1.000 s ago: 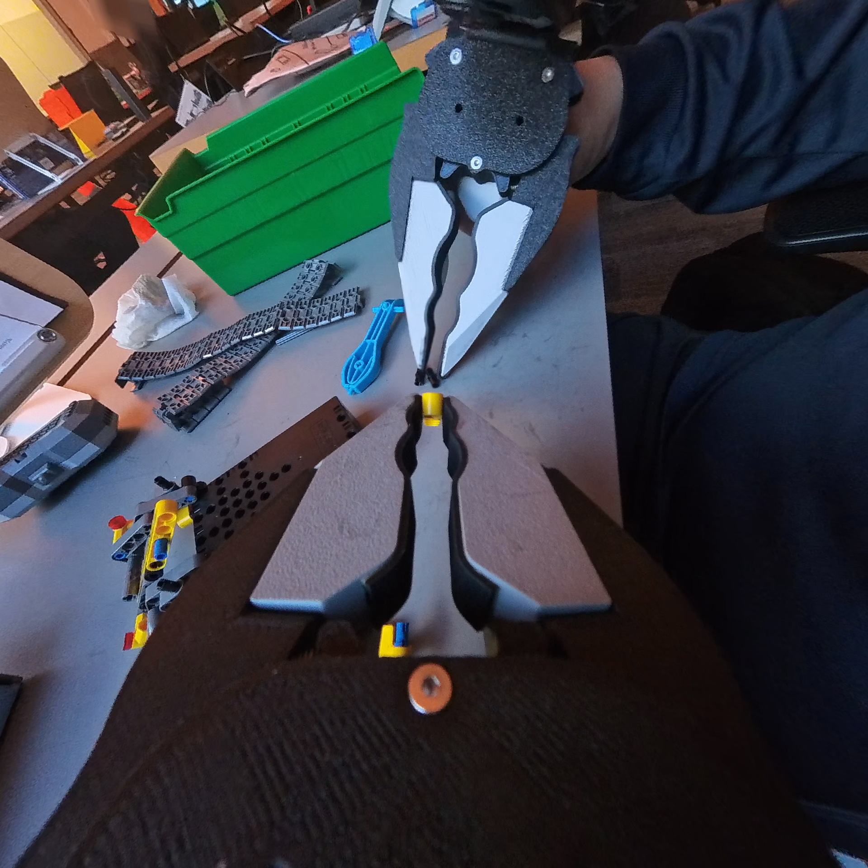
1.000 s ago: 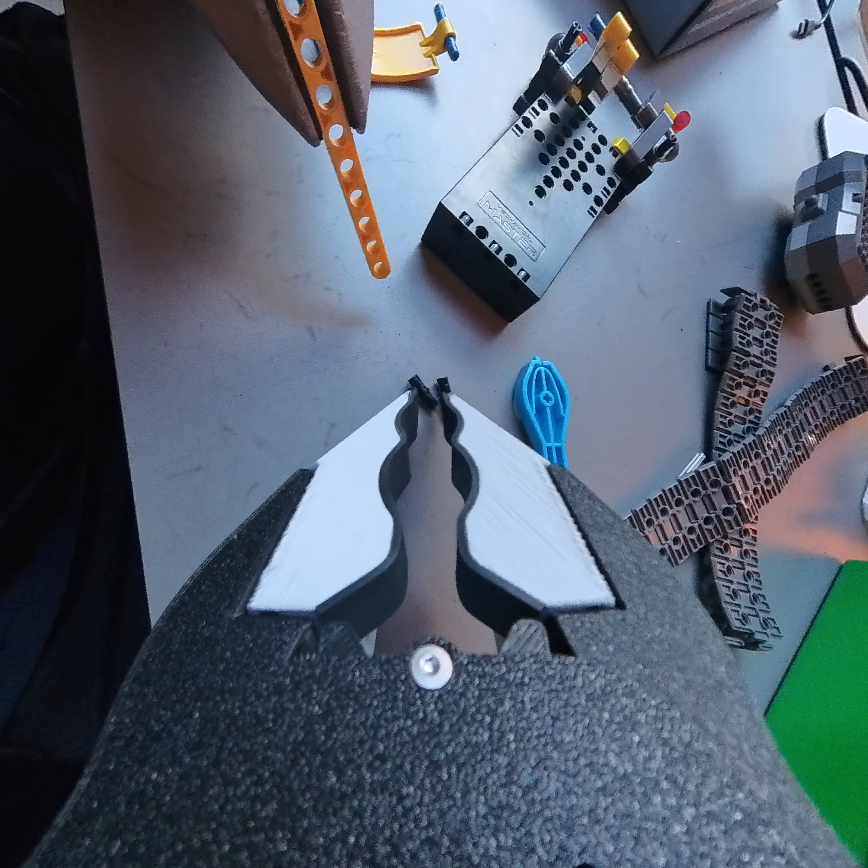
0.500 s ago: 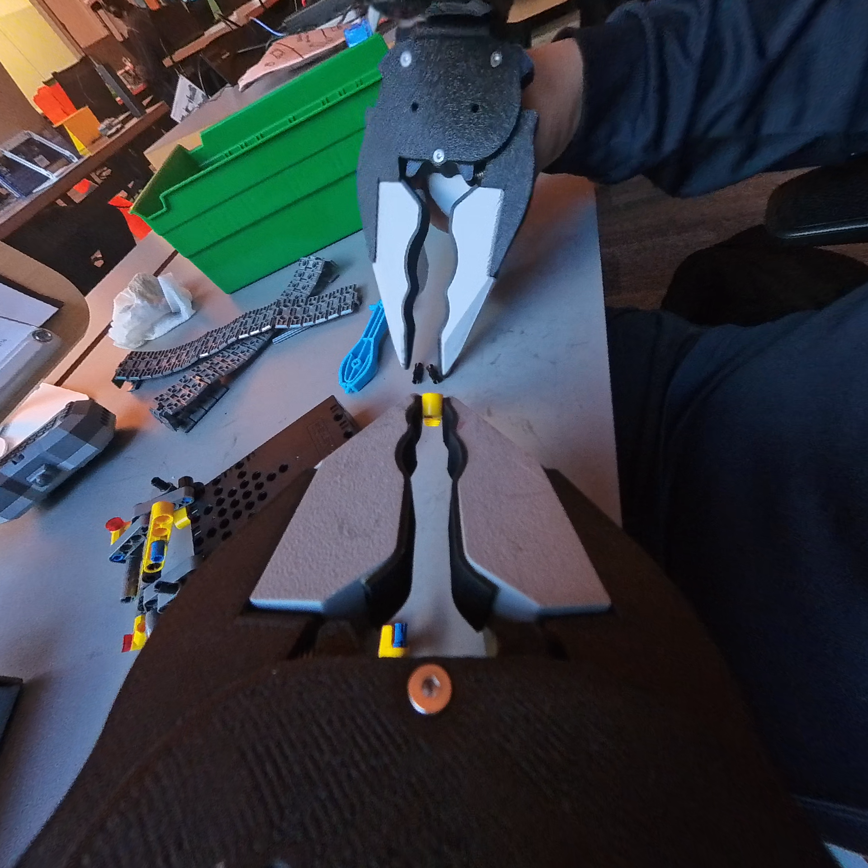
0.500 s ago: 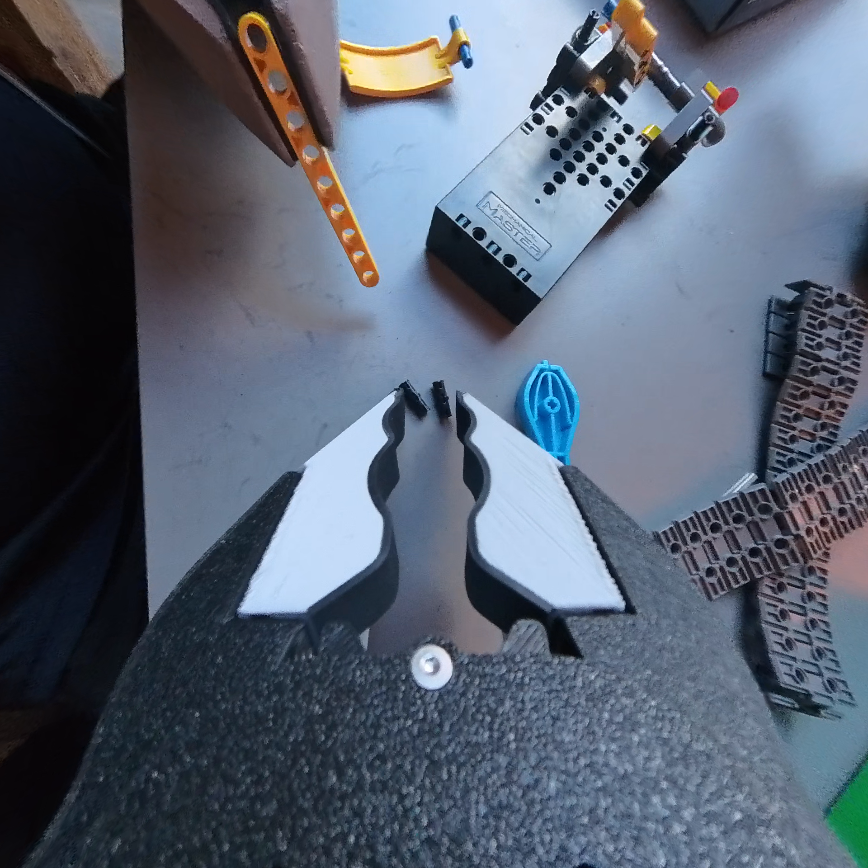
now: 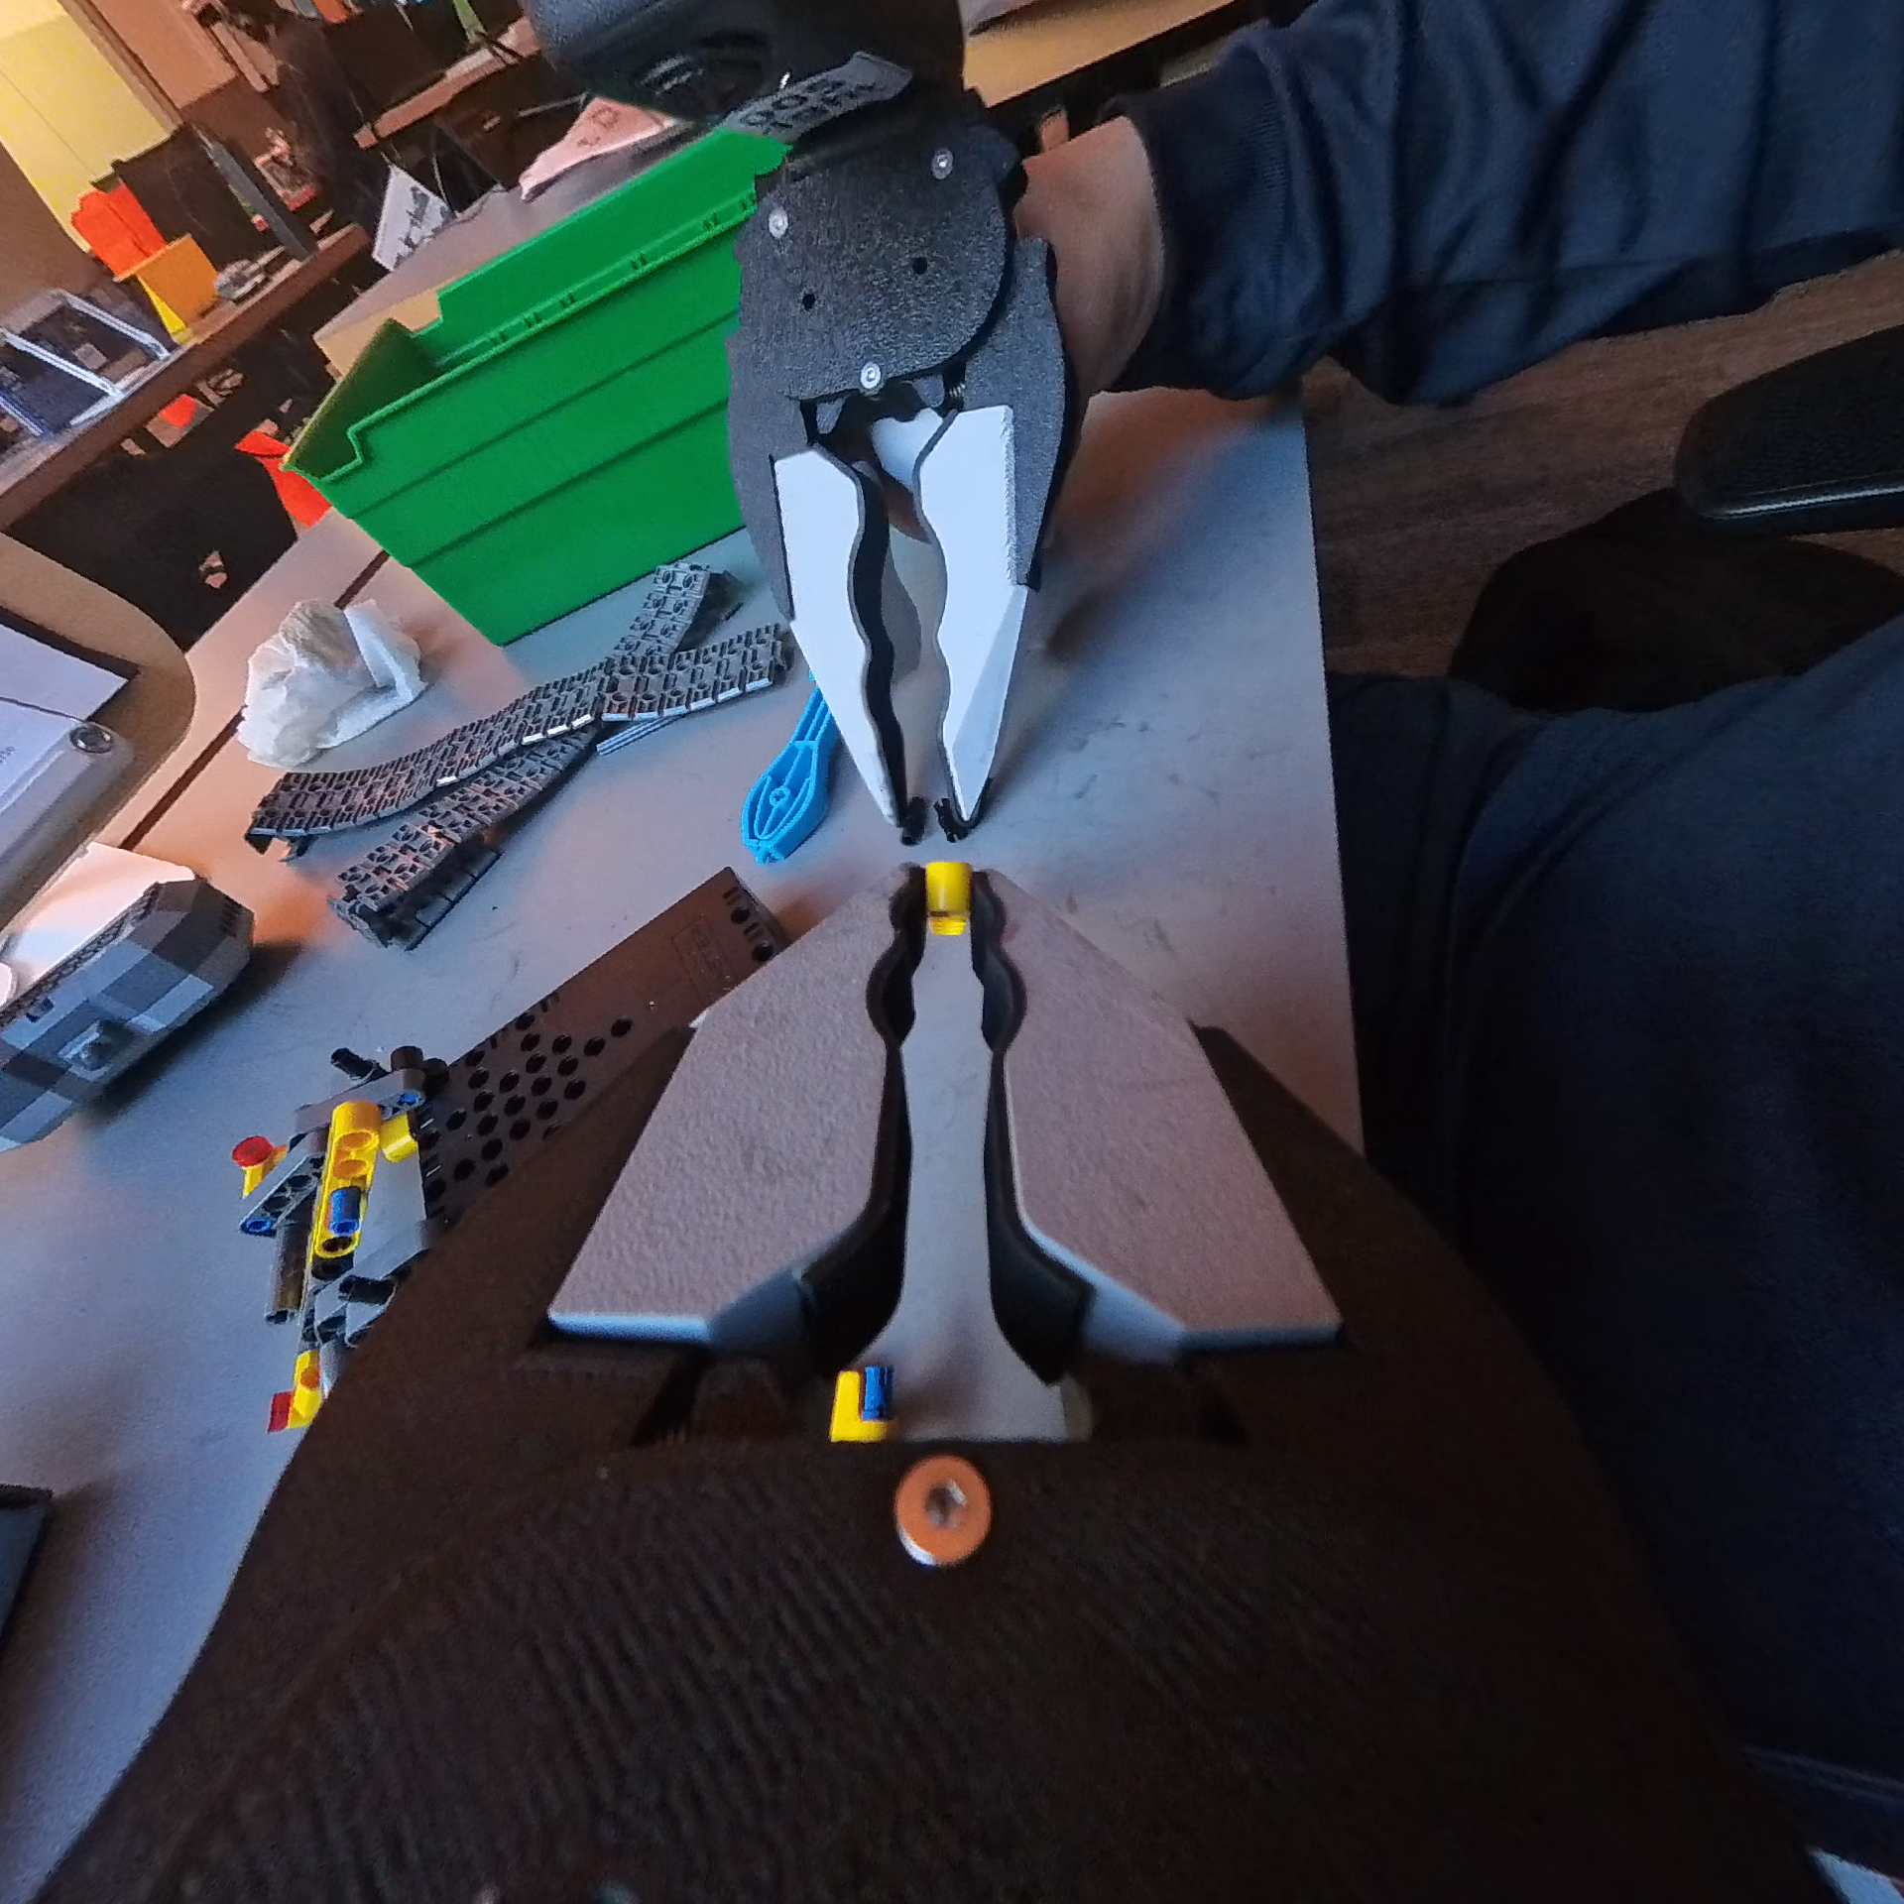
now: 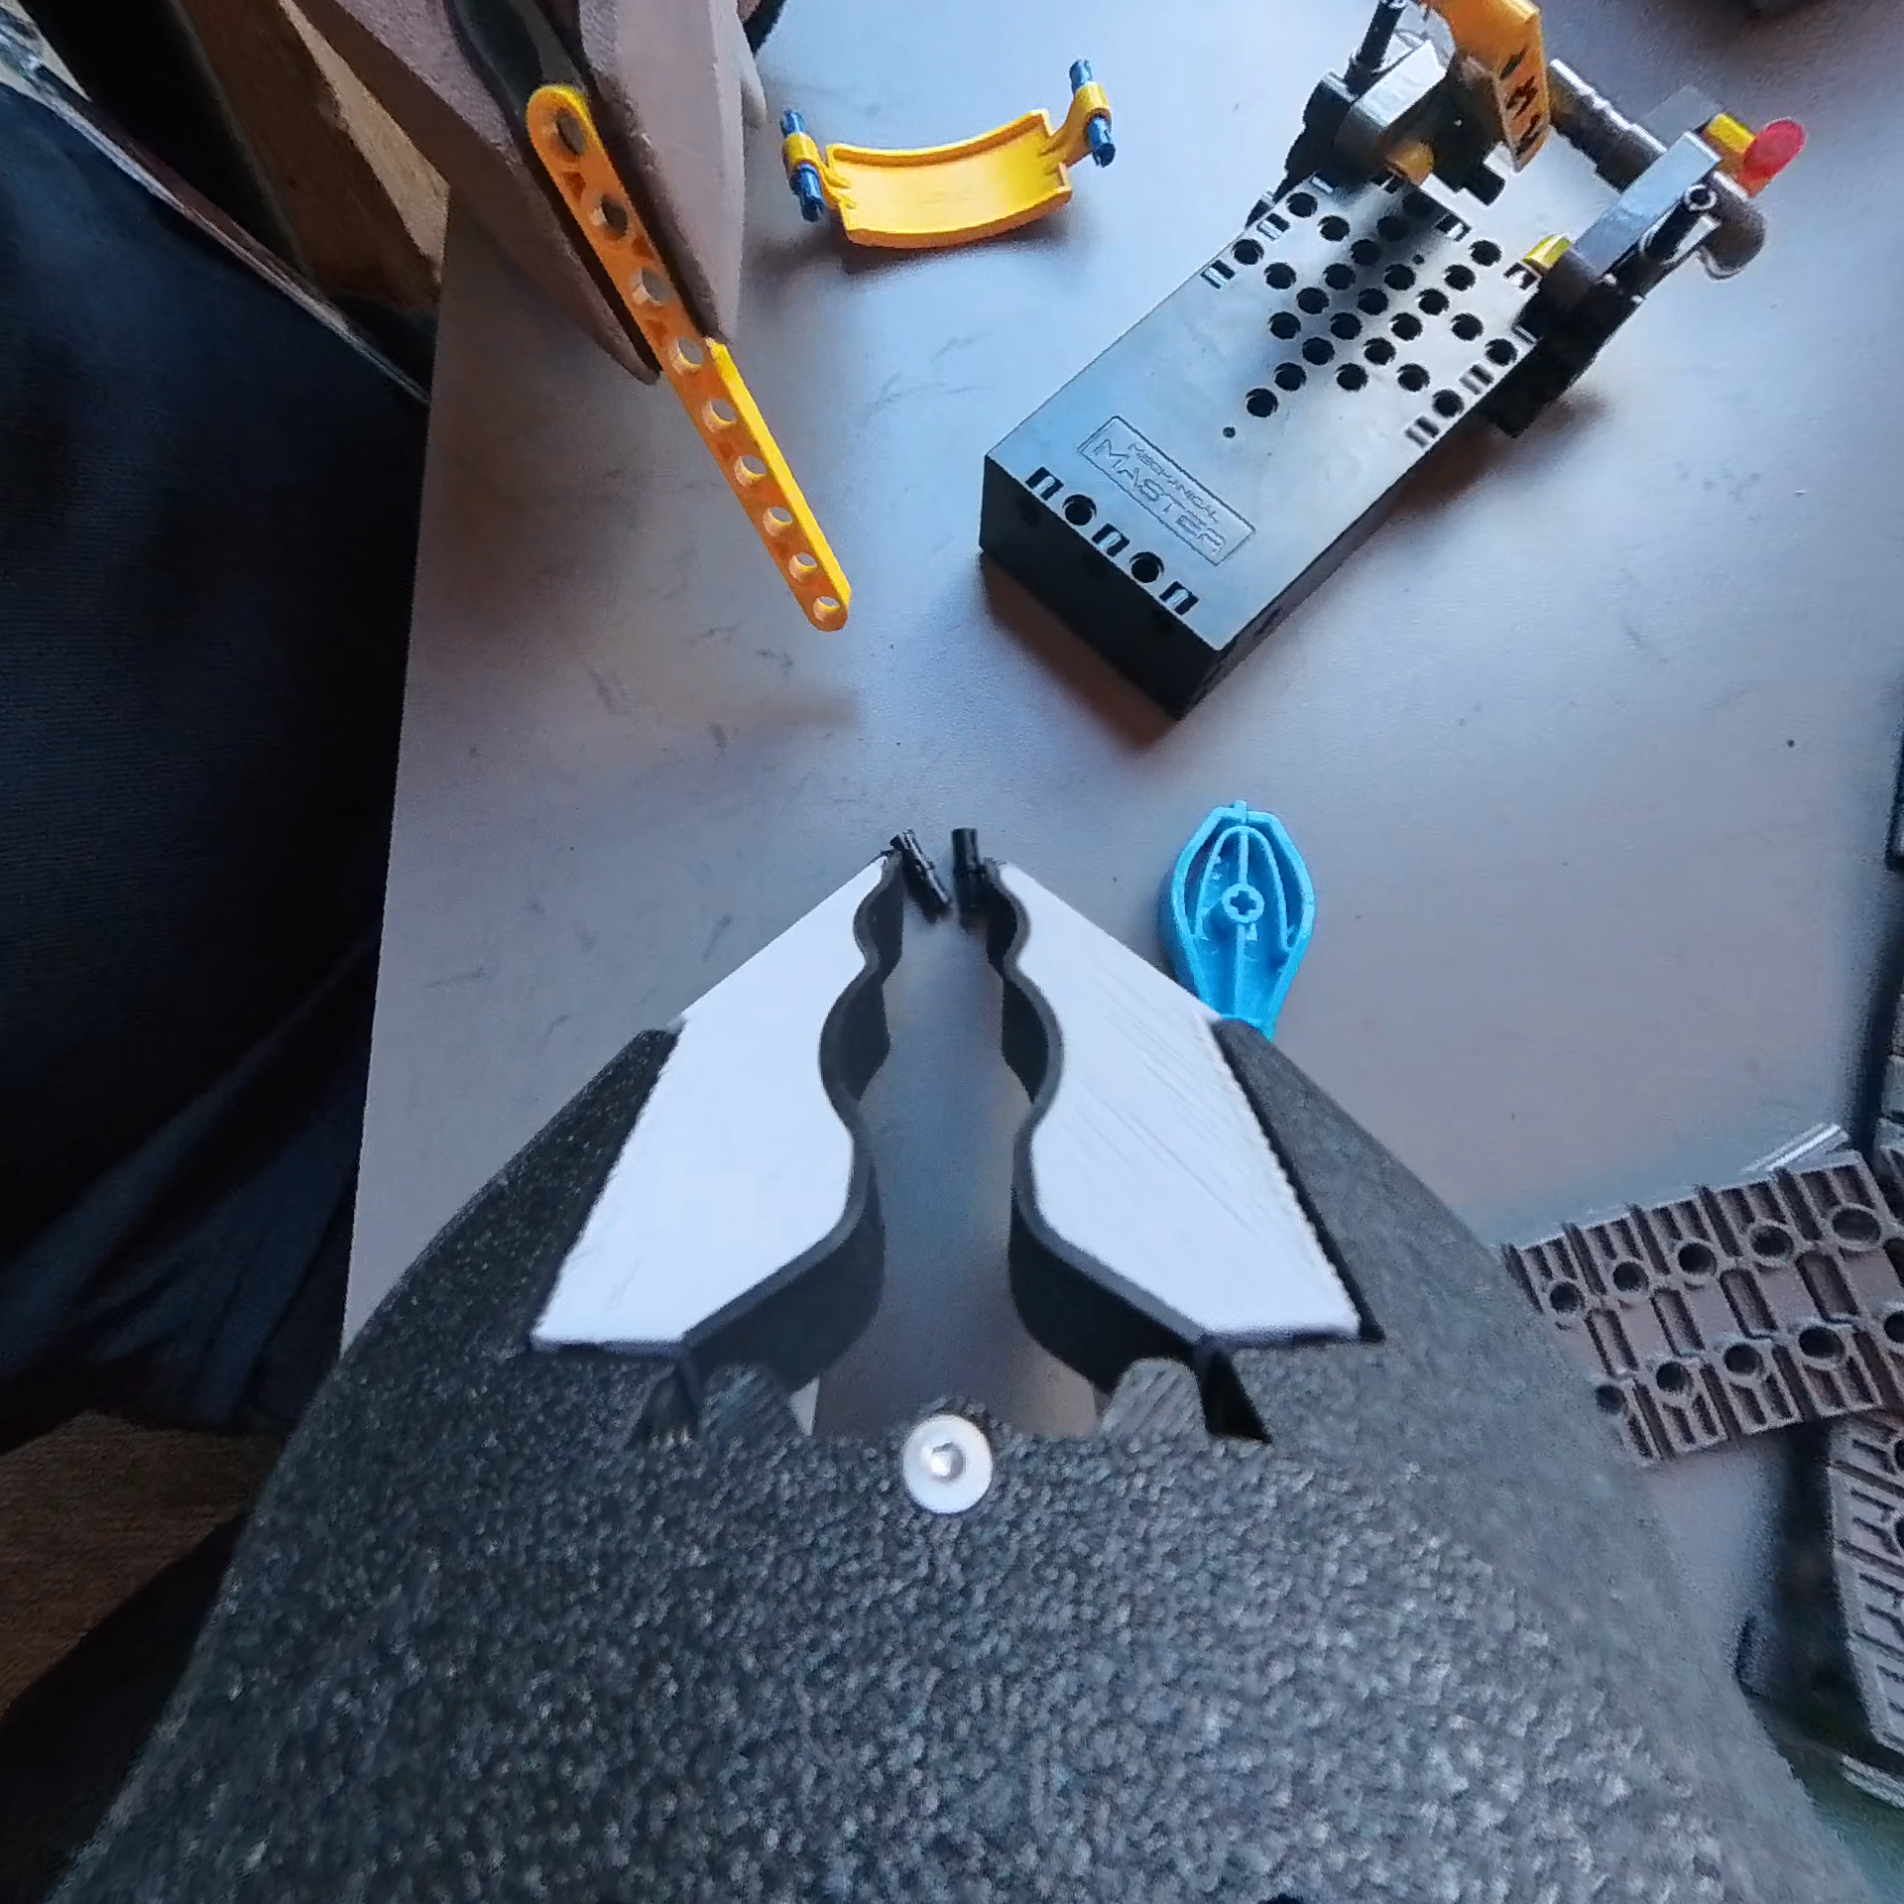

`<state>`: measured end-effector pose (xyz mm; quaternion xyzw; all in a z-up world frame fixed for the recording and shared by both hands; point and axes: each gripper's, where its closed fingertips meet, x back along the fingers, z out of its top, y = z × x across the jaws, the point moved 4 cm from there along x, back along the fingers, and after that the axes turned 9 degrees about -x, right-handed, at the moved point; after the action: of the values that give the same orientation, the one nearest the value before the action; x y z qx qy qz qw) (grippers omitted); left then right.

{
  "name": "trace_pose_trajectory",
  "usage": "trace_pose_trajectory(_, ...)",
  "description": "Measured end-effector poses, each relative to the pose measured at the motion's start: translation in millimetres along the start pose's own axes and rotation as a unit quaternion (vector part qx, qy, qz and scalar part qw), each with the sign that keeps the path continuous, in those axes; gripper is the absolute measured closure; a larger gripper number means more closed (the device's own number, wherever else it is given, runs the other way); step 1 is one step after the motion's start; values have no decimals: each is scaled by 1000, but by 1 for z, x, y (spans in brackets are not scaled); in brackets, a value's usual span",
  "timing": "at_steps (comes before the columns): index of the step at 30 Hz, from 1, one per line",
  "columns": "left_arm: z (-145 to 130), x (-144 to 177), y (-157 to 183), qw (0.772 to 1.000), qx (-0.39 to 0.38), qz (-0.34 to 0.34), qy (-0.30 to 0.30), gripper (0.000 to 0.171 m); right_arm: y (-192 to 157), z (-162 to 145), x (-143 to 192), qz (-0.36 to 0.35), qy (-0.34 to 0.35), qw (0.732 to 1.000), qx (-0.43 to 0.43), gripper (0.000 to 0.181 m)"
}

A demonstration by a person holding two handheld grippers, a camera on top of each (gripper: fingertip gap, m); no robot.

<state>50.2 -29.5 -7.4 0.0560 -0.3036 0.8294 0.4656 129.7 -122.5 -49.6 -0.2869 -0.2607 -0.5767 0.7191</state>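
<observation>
**Examiner:** The state of the left gripper [image 5: 946,878] is to be recorded.

**Recorder:** It is seen closed on a yellow perforated beam [image 6: 768,484]. In the right wrist view the beam is clamped near its upper end and projects from the jaws toward five o'clock, clear of the table [image 6: 618,721]. In the left wrist view only its end face is shown between the tips.

**Examiner:** And the right gripper [image 6: 943,876]?

**Recorder:** It is parted by a narrow gap and nothing is clamped. Two black pins [image 6: 920,871] are found at its tips on the table, one beside each tip. Whether the tips touch them cannot be told.

**Examiner:** Handling of the beam?

**Recorder:** It is judged light, stiff and smooth. Being thin plastic held at one end, it may pivot in the jaws if its free end is pushed. A hold on the flat faces, nearer the middle, is judged firmer.

**Examiner:** The pins?

**Recorder:** They are judged very small, hard and likely to roll or flick away. A hold across the middle of one pin alone is advised.

**Examiner:** Surroundings?

**Recorder:** From the right tips, a blue tool [image 6: 1236,917] is noted just beside at three o'clock, a black perforated block [image 6: 1288,433] at one o'clock, a yellow curved piece [image 6: 943,191] at twelve, and dark track links [image 6: 1700,1329] at four.
</observation>
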Motion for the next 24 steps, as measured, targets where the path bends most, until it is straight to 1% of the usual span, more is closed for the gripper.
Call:
trace_pose_trajectory(9, 0, 0, 0, 1000, 0, -1, 0, 166, -2, 1, -1, 8, -3, 999, 31, 171)
trace_pose_trajectory(15, 0, 0, 0, 1000, 0, -1, 0, 166, -1, 1, -1, 13, -1, 999, 29, 172)
trace_pose_trajectory(24, 0, 0, 0, 1000, -1, -2, -1, 166, -6, 4, -2, -16, -15, 997, 75, 172)
